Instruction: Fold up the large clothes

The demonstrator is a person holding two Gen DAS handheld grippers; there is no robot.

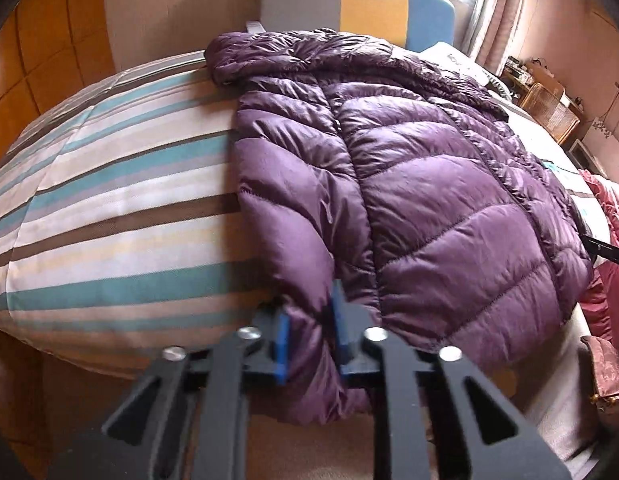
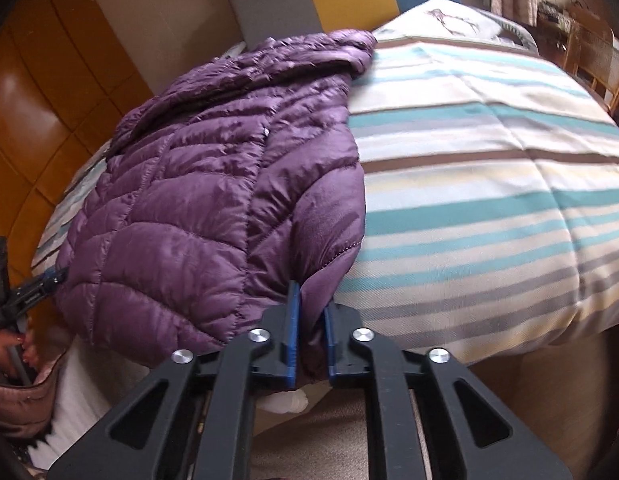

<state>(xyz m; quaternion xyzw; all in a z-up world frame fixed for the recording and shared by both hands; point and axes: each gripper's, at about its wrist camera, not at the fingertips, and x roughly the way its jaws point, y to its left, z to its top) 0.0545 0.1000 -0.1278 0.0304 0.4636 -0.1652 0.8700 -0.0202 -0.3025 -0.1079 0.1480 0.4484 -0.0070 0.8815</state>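
- The purple puffer jacket (image 1: 409, 168) lies spread on the bed, over a striped duvet (image 1: 109, 208) with teal, brown and cream bands.
- In the left wrist view the jacket fills the centre and the side toward 3 o'clock; the duvet shows bare toward 9 o'clock.
- The hood or collar end of the jacket points toward 12 o'clock, near the headboard (image 1: 349, 4) with grey, yellow and blue panels.
- The left gripper (image 1: 309, 340) sits at 6 o'clock in its own view. Its jaws are clenched on the lower edge of the jacket; purple fabric is bunched between the blue pads (image 1: 281, 344).
- The right gripper (image 2: 311, 340) sits at 6 o'clock in the right wrist view. Its jaws are also clenched on a fold of the jacket hem, and the fabric is pinched between the blue pads (image 2: 292, 332).
- In the right wrist view the jacket (image 2: 213, 200) lies from the centre toward 9 o'clock, and the duvet (image 2: 489, 200) extends bare toward 3 o'clock.
- At 9 o'clock in the right wrist view the left gripper (image 2: 53, 278) is seen from the side, touching the other lower corner of the jacket, with a hand (image 2: 17, 348) on its handle.
- A pillow (image 2: 449, 20) with a printed drawing lies toward 1 o'clock in that view, beside the headboard (image 2: 309, 0).
- A pink cloth (image 1: 613, 216) lies at 3 o'clock in the left wrist view, beside the bed.
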